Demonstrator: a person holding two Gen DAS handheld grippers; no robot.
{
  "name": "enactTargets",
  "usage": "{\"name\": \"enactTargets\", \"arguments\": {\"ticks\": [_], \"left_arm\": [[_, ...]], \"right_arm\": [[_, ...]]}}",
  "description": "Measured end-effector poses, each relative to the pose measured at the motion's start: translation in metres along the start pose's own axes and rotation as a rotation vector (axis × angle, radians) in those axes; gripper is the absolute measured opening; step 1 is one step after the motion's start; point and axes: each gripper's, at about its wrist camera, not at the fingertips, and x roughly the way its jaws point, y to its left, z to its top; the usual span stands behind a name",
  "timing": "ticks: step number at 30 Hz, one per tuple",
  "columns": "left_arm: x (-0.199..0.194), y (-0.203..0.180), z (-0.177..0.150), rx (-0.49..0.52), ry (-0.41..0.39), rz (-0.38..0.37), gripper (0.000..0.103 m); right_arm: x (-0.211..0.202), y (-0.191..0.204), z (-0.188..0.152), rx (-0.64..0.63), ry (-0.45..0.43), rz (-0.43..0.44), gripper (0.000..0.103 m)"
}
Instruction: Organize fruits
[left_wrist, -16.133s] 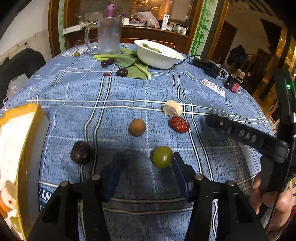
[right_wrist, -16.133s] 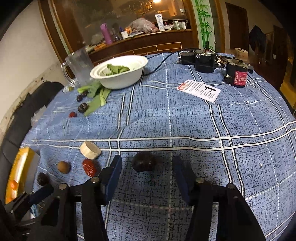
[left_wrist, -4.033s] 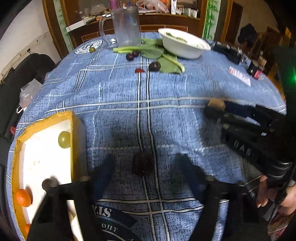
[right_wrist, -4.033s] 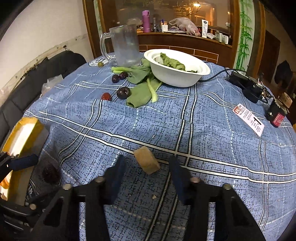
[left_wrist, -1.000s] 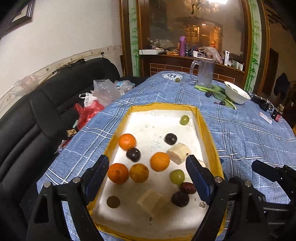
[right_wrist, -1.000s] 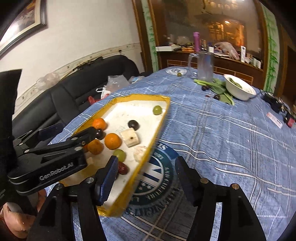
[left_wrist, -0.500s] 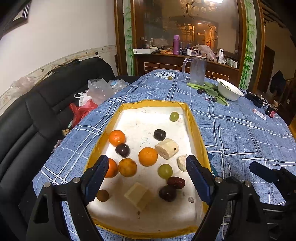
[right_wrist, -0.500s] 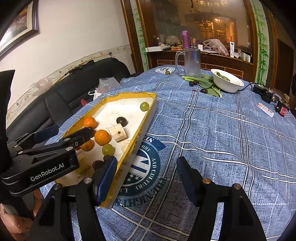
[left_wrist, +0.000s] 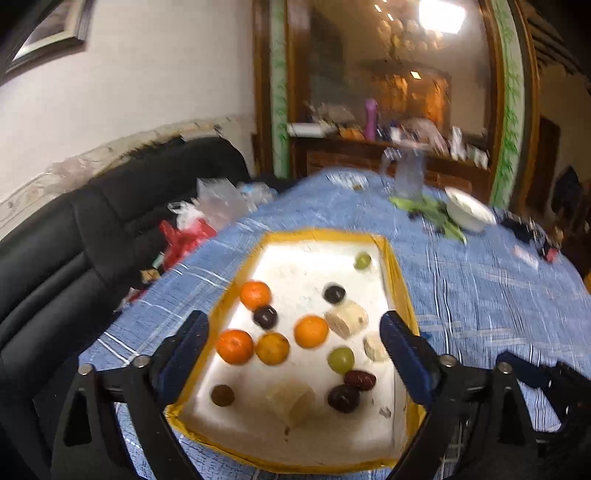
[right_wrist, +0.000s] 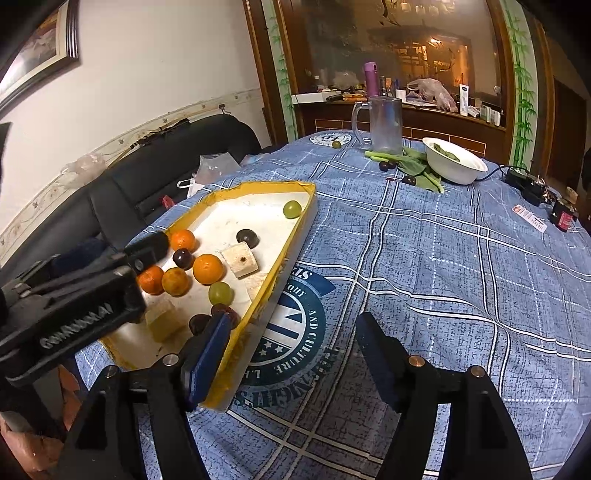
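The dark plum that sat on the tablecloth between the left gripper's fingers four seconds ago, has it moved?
Yes. It now lies inside the yellow tray, near the front, beside the red date: dark plum.

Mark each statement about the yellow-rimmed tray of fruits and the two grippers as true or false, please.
1. The yellow-rimmed white tray holds four round orange fruits. True.
2. The left gripper clamps an orange fruit. False: its jaws are opening, gripping nothing.
3. The white bowl stands inside the tray. False: it stands apart on the blue checked tablecloth.
4. A clear glass mug stands upright beyond the tray. True.
5. The right gripper holds a green grape. False: it holds nothing, jaws opening.
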Motion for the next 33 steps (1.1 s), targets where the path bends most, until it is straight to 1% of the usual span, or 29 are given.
{"name": "enactTargets", "arguments": {"ticks": [3,4,6,7,9,11,12,14,16,18,20,21,23,24,26,29,33], "left_arm": [[-0.018,0.01,0.002,-0.062,-0.095,0.061,0.102],[-0.024,0.013,0.003,-0.078,-0.12,0.07,0.103],[-0.038,0.02,0.005,-0.111,-0.185,0.089,0.103],[-0.042,0.023,0.006,-0.125,-0.202,0.094,0.103],[-0.051,0.03,0.006,-0.167,-0.239,0.084,0.103],[-0.057,0.038,0.007,-0.2,-0.267,0.043,0.103],[-0.058,0.041,0.009,-0.206,-0.268,0.031,0.103],[-0.059,0.044,0.009,-0.206,-0.271,0.034,0.103],[-0.062,0.042,0.008,-0.19,-0.29,0.055,0.103],[-0.066,0.04,0.004,-0.167,-0.331,0.072,0.103],[-0.069,0.036,0.001,-0.155,-0.343,0.094,0.103],[-0.069,0.034,0.001,-0.151,-0.333,0.109,0.103],[-0.062,0.028,0.001,-0.14,-0.279,0.133,0.103],[-0.057,0.026,0.002,-0.131,-0.237,0.132,0.103],[-0.051,0.023,0.001,-0.119,-0.186,0.117,0.103],[-0.043,0.02,-0.002,-0.114,-0.133,0.115,0.103],[-0.031,0.017,-0.008,-0.115,-0.045,0.083,0.103]], "right_arm": [[-0.002,0.002,-0.001,-0.006,-0.008,-0.004,0.076],[-0.003,0.003,-0.001,-0.008,-0.011,-0.004,0.076],[-0.005,0.005,-0.001,-0.013,-0.02,-0.003,0.076],[-0.006,0.006,-0.001,-0.016,-0.024,-0.002,0.076],[-0.007,0.008,0.0,-0.022,-0.029,0.001,0.076],[-0.008,0.01,0.0,-0.025,-0.031,0.005,0.076],[-0.008,0.011,0.0,-0.026,-0.032,0.007,0.076],[-0.009,0.012,0.0,-0.03,-0.034,0.01,0.076],[-0.01,0.013,0.0,-0.031,-0.036,0.014,0.076],[-0.011,0.014,0.0,-0.033,-0.038,0.017,0.076],[-0.011,0.016,0.0,-0.035,-0.039,0.019,0.076],[-0.011,0.016,0.0,-0.035,-0.039,0.019,0.076],[-0.011,0.017,0.0,-0.036,-0.04,0.016,0.076],[-0.011,0.018,0.0,-0.039,-0.043,0.009,0.076],[-0.013,0.02,0.0,-0.045,-0.053,-0.013,0.078],[-0.014,0.02,0.0,-0.05,-0.067,-0.038,0.082],[-0.013,0.019,0.0,-0.052,-0.067,-0.061,0.084]]}}
